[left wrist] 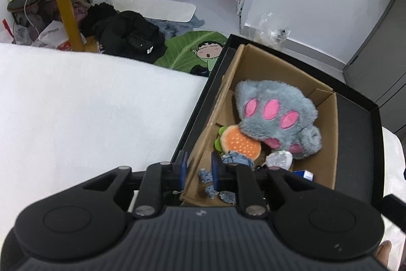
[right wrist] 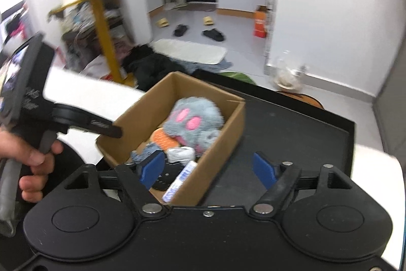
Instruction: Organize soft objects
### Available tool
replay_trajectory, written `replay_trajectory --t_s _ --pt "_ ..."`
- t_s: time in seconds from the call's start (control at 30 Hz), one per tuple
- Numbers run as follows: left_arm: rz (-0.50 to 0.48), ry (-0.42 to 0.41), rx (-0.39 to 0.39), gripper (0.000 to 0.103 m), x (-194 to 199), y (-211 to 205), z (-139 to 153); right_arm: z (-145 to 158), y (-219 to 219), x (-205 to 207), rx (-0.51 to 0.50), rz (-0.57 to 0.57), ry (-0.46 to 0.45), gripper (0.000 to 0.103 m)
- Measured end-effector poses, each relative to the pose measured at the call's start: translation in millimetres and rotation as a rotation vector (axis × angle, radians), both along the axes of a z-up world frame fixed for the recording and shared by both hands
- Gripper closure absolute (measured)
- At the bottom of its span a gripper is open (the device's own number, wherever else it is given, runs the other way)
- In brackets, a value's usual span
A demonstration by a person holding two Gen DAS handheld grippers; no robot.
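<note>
From the left wrist, the left gripper (left wrist: 199,170), pinched on the near wall of the brown cardboard box (left wrist: 327,161), could tip it off the black tray (left wrist: 355,108); the grey plush paw with pink pads (left wrist: 276,116) lies inside. From the right wrist, the right gripper (right wrist: 208,169) gapes empty over the box's near corner, where a finger could snag, with bare tray beside the box.

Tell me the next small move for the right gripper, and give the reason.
Probably draw the right gripper back from the cardboard box. Its jaws stand wide with nothing between them, and the grey paw plush already lies inside, while the left gripper pinches the box's near wall.
</note>
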State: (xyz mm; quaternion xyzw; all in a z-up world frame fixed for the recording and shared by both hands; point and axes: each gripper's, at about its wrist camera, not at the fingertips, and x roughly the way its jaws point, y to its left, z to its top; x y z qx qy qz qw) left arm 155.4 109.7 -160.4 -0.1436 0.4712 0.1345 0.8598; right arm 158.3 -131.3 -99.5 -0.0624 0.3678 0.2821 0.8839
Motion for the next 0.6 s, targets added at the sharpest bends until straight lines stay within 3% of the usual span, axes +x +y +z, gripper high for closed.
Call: replay_trajectory --t_s 0.1,0.2,0.27,0.47,0.6 --pt "-0.009 -0.004 0.019 0.083 -2.4 -5.1 7.5 -1.4 -16.0 1.4 0.034 -0.078 0.019 0.022" --pt "-0.025 -0.022 -0.002 0.073 -8.7 -9.8 15.8 -1.7 -32.2 -0.2 0.076 -0.146 0.021 0.016" --pt "-0.033 -0.037 -0.024 0.061 -13.3 -13.7 23.5 -1.7 -41.8 -2.3 0.105 -0.183 0.021 0.014" --pt "-0.05 -0.101 0.024 0.039 -26.4 -30.0 49.4 1.2 -57.8 -7.3 0.15 -0.248 0.012 0.004" --pt "-0.044 -0.138 0.047 0.034 -36.2 -33.8 64.7 6.3 -65.3 -14.2 0.185 -0.274 0.0 0.0"
